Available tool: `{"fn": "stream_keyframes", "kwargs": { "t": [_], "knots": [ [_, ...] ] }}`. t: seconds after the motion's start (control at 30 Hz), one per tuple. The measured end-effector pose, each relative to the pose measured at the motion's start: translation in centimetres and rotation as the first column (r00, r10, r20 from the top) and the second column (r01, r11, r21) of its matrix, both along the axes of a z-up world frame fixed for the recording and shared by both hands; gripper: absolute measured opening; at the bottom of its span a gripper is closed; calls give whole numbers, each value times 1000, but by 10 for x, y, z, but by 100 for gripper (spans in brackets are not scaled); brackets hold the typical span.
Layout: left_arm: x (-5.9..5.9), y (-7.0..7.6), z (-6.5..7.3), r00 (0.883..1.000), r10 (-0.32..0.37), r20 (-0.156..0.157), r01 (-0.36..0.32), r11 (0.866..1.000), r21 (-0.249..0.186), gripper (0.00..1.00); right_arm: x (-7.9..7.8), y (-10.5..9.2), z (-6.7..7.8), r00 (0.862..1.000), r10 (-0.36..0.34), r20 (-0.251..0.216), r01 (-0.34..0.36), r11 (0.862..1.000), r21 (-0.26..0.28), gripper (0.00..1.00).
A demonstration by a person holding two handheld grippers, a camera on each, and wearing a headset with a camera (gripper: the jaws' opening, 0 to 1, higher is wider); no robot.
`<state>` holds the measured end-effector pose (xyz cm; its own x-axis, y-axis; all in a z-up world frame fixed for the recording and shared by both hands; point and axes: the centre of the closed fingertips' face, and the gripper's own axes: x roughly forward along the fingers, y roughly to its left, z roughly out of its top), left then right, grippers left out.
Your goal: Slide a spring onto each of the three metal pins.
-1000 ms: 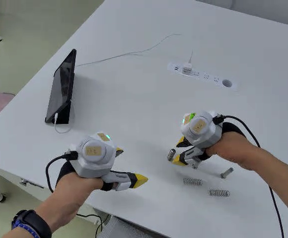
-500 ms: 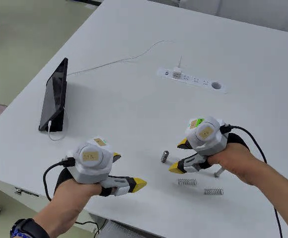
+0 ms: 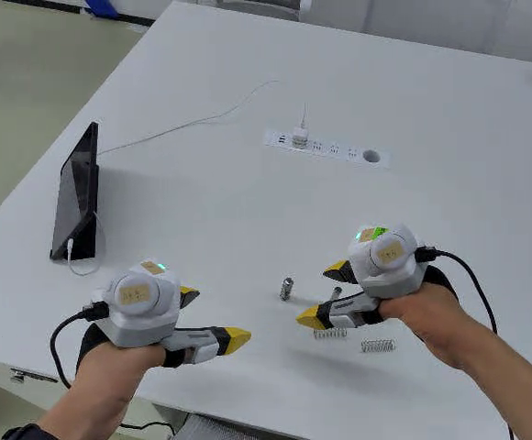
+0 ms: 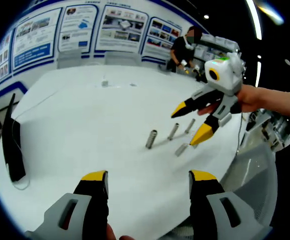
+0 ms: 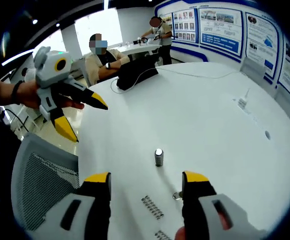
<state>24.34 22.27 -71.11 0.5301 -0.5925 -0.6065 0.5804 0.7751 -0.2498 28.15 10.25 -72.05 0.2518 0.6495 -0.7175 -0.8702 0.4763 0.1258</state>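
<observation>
A short metal pin (image 3: 287, 289) stands upright on the white table (image 3: 202, 211); its lower part looks ribbed in the right gripper view (image 5: 158, 157). A second pin (image 3: 336, 294) stands between the jaws of my right gripper (image 3: 322, 294), which is open and empty. Two loose springs (image 3: 330, 333) (image 3: 377, 346) lie just nearer the table edge, under that gripper; one of the springs (image 5: 152, 206) lies between its jaws. My left gripper (image 3: 213, 317) is open and empty at the near edge, left of the pins. Three pins (image 4: 173, 131) stand ahead of it.
A tablet (image 3: 73, 197) leans upright at the table's left side. A power strip (image 3: 326, 147) with a thin cable lies farther back. A mesh chair back (image 5: 45, 185) sits below the near table edge. People sit at a table in the background.
The head camera has shifted. My right gripper has drawn a little back from the upright pin, toward the springs. The left gripper has barely moved.
</observation>
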Motion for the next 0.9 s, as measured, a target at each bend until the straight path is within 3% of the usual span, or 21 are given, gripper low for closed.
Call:
{"fn": "stream_keyframes", "kwargs": {
  "t": [0.27, 0.37, 0.9],
  "knots": [
    [1, -6, 1, 1000, 5, 0, -5, 1000, -2, 67, -12, -19, 5, 994, -107, -3, 107, 992, 64, 63],
    [0, -11, 0, 1000, -11, -1, 11, 1000, 5, 67, -16, -26, 9, 986, -169, -17, 169, 978, 120, 65],
    [-2, -34, -5, 997, -83, -4, 83, 996, 22, 68, -42, -79, -1, 933, -356, -51, 359, 918, 169, 72]
  ]
}}
